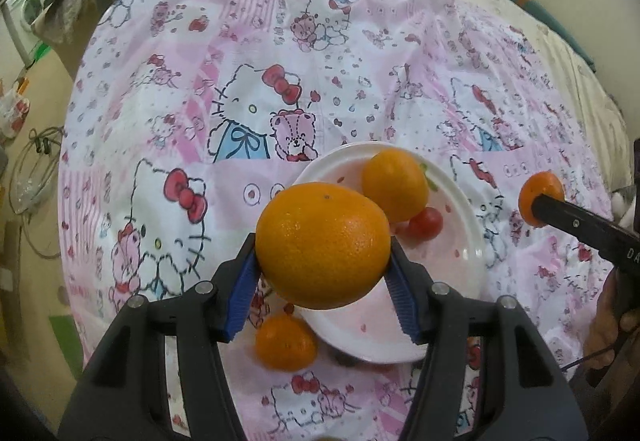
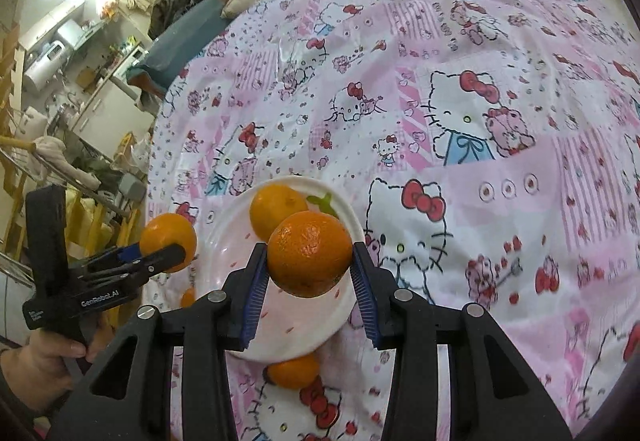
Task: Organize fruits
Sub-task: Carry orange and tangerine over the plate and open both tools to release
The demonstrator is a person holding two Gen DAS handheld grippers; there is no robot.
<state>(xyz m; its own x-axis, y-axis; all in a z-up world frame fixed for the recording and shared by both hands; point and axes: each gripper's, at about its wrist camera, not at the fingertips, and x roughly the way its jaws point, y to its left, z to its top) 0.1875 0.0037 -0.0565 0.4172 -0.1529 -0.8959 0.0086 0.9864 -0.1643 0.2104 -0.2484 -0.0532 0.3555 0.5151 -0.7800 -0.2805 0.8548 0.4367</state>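
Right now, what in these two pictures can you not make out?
- Left wrist view: the dark thing under the white plate rim; plate and held orange hide it.
- Left wrist view: the right tongs, cut off at the edge.
- Right wrist view: the small orange piece beside the plate, behind the left tongs.
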